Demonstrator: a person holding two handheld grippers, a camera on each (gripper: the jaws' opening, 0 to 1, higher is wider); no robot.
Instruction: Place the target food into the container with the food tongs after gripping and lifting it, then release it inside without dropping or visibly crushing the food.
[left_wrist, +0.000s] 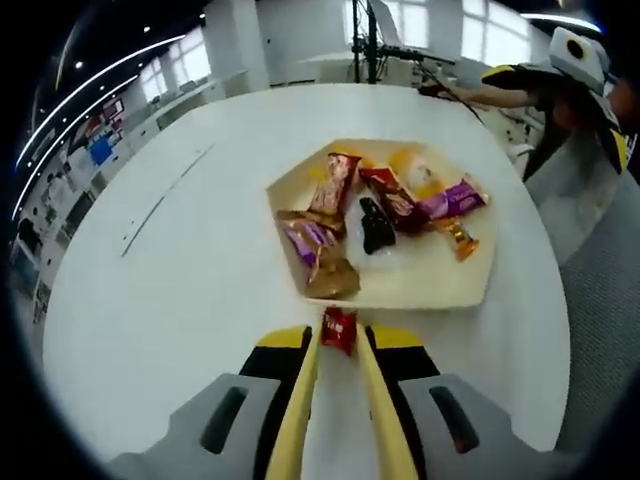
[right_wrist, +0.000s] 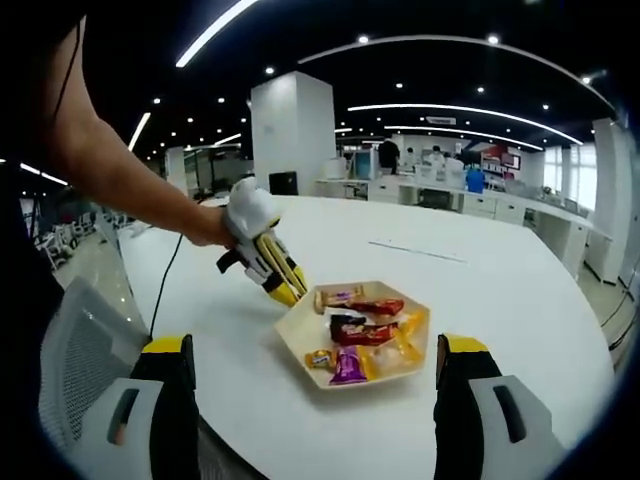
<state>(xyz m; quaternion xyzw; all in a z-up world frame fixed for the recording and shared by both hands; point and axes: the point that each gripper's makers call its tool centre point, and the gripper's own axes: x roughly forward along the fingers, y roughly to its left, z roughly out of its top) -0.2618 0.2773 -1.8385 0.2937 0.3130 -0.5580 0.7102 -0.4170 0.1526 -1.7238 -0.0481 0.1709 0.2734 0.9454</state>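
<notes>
Red-wrapped snack (left_wrist: 339, 329) pinched between yellow tong tips of left gripper (left_wrist: 339, 345), jaws closed down to pkt width, gripping it at both sides. Held just at near edge of tray (left_wrist: 470, 290), approx 6 o'clock of it in left gripper view; cannot tell whether lifted off bench (left_wrist: 180, 300) or resting on it.

Tray: pale, hexagonal, shallow, sitting on white round bench. Holds assorted wrapped snacks: purple pkt (left_wrist: 305, 243) at 9 o'clock side, brown pkt (left_wrist: 333, 279) just below it toward 7 o'clock, pink/orange pkt (left_wrist: 337, 183) at 11 o'clock, red pkt (left_wrist: 393, 197) near centre-top, black item (left_wrist: 376, 227) at centre touching red one, second purple pkt (left_wrist: 452, 200) at 2 o'clock, small orange pc (left_wrist: 458, 238) at 3 o'clock, yellow pkt (left_wrist: 413, 170) at 12–1 o'clock. Several overlapping; exact contents of wrappers too small to read.

From right gripper view: same tray (right_wrist: 300, 335) mid-frame on bench (right_wrist: 480, 290), left gripper (right_wrist: 283, 288) coming in from 10 o'clock, tips at tray's 10 o'clock rim, held by person's hand (right_wrist: 213, 228) w/ bare forearm. Cable trailing from it down across bench.

Right gripper (right_wrist: 315, 375): jaws wide apart, nothing between them, hanging above bench edge on tray's near side, well apart from tray.

Mesh-back chair (right_wrist: 85, 350) at 8 o'clock of right gripper view. Office bkgd: white pillar (right_wrist: 292, 125), desks, ceiling strip lights.
</notes>
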